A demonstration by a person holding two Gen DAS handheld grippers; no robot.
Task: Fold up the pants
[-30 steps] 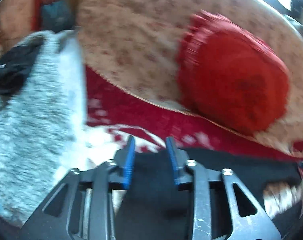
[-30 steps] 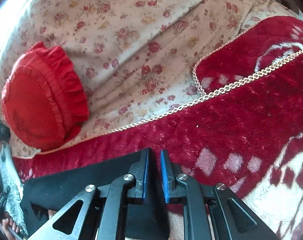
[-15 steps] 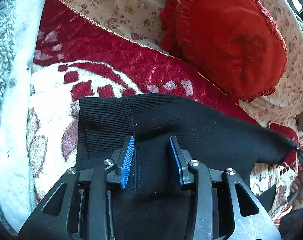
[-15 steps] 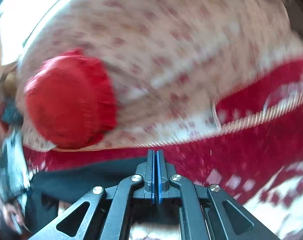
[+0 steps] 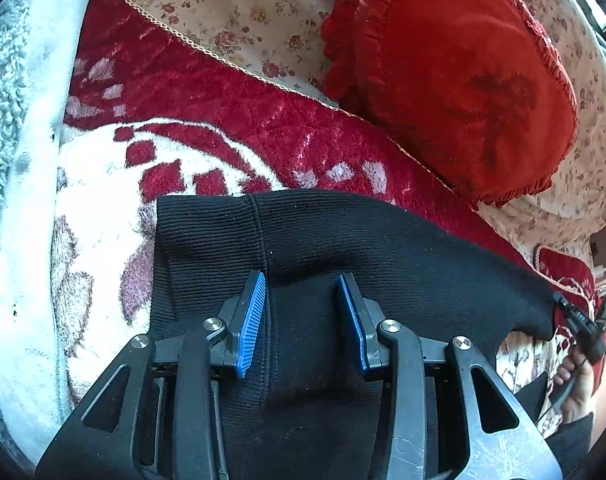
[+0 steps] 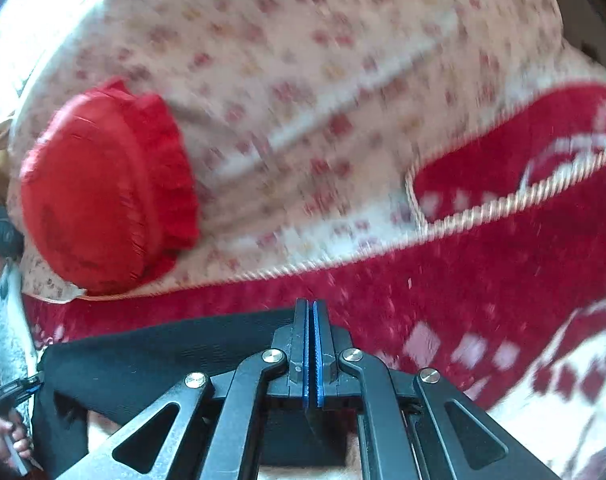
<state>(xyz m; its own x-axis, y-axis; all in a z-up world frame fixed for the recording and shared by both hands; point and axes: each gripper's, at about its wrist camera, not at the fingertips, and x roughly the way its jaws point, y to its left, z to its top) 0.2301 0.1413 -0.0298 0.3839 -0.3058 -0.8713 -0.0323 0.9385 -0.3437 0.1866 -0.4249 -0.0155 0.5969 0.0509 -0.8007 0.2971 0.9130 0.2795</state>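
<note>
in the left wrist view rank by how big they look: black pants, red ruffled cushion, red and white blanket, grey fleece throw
1. red and white blanket
2. black pants, though close to the camera, which inflates them
3. red ruffled cushion, looking nearly as big as the pants
4. grey fleece throw, only an edge strip in frame, so its real size is unclear

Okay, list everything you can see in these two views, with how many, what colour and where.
pants: one, black, lying on the blanket
blanket: one, red and white, under the pants
cushion: one, red, frilled, on the floral cover
floral cover: one, cream with roses, behind the blanket
fleece: one, grey-white, left edge
left gripper: open, straddling the pants
right gripper: shut on the pants
hand: one, holding the right gripper
</note>
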